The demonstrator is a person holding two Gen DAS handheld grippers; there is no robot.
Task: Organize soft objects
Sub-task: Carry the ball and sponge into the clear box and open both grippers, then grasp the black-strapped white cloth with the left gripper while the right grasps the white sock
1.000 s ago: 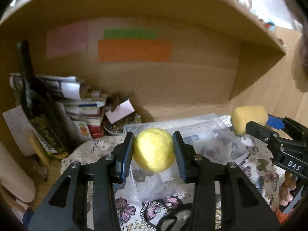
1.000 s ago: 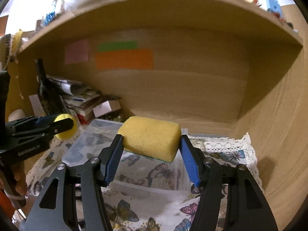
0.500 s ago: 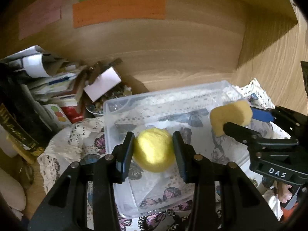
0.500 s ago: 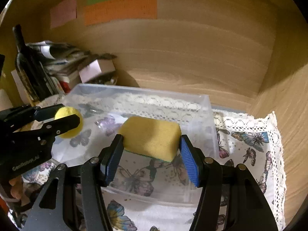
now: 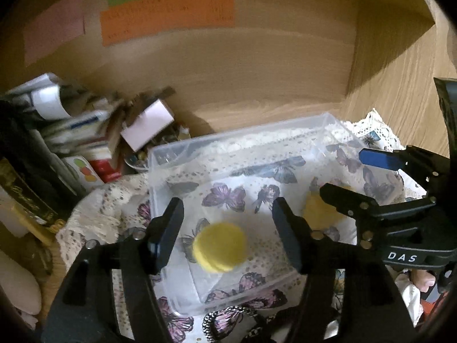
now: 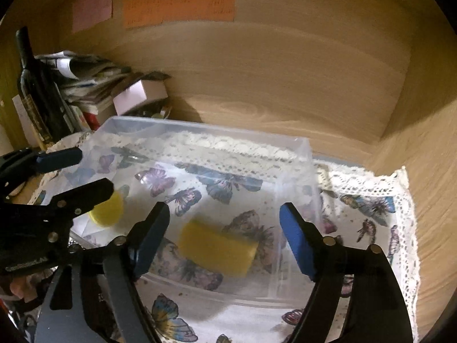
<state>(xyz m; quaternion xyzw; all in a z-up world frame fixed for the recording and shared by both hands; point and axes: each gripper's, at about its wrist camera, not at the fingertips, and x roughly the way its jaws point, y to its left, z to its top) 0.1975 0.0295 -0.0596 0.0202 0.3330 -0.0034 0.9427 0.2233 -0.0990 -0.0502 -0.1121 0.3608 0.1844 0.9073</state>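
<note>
A clear plastic bin (image 5: 242, 140) (image 6: 205, 128) stands on a butterfly-print cloth. A yellow soft ball (image 5: 219, 246) lies loose inside it, below my open left gripper (image 5: 228, 234); the ball also shows in the right wrist view (image 6: 107, 208), partly behind the left gripper (image 6: 74, 171). A yellow sponge (image 6: 217, 247) lies loose in the bin under my open right gripper (image 6: 225, 238). In the left wrist view the sponge (image 5: 317, 211) is partly hidden by the right gripper (image 5: 351, 174). Both grippers hover over the bin, empty.
A dark bottle (image 6: 34, 91), stacked papers and small boxes (image 5: 94, 131) crowd the left of the wooden shelf. Wooden back wall with coloured notes (image 6: 180, 5) and a side wall (image 6: 428, 157) on the right enclose the space. The lace-edged cloth (image 6: 400, 214) extends right of the bin.
Both grippers opened. The ball and the sponge dropped from the jaws into the bin.
</note>
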